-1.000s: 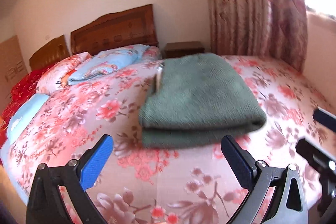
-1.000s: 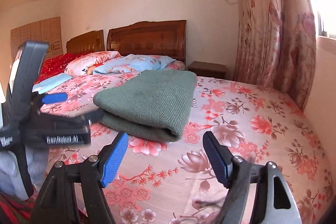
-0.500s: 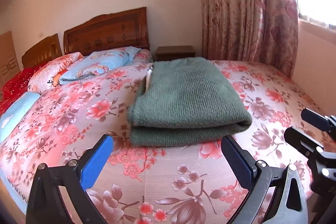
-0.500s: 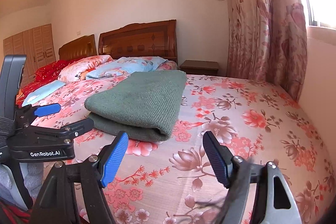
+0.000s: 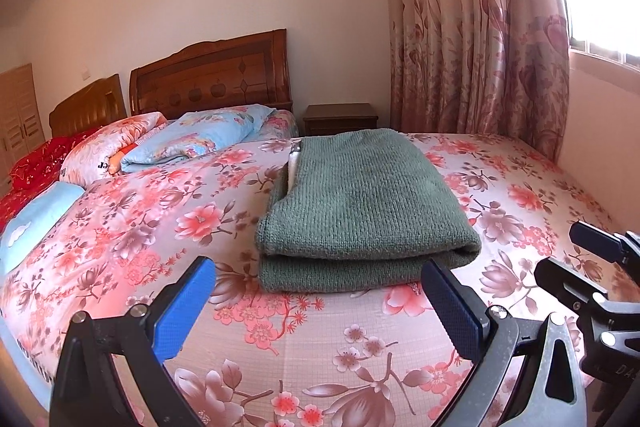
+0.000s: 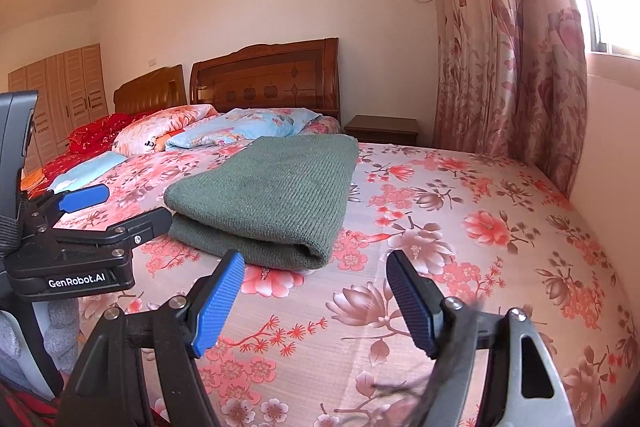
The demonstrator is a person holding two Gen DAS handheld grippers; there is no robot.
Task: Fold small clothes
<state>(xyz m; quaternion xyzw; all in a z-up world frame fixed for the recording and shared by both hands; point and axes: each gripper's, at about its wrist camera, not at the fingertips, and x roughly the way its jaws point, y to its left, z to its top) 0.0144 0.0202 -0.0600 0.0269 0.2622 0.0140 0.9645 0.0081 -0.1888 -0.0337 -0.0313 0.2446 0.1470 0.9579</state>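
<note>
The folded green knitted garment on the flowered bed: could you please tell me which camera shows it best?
The left wrist view: the folded green knitted garment sits near the centre, facing the camera, with its stacked layers and a pale strip at its left edge visible. The right wrist view shows it obliquely, left of centre, mostly its rounded near corner.

The folded green sweater [image 5: 360, 203] is coarse, ribbed knit, matt. Under it the floral bedsheet [image 5: 280, 331] is smooth printed cloth with a fine grid weave. Behind the sweater, the headboard [image 5: 212, 75] is glossy varnished wood. The curtain [image 5: 472, 27] has a satiny sheen. Each gripper's pads [image 6: 218, 303] are blue textured rubber on matt black plastic.
</note>
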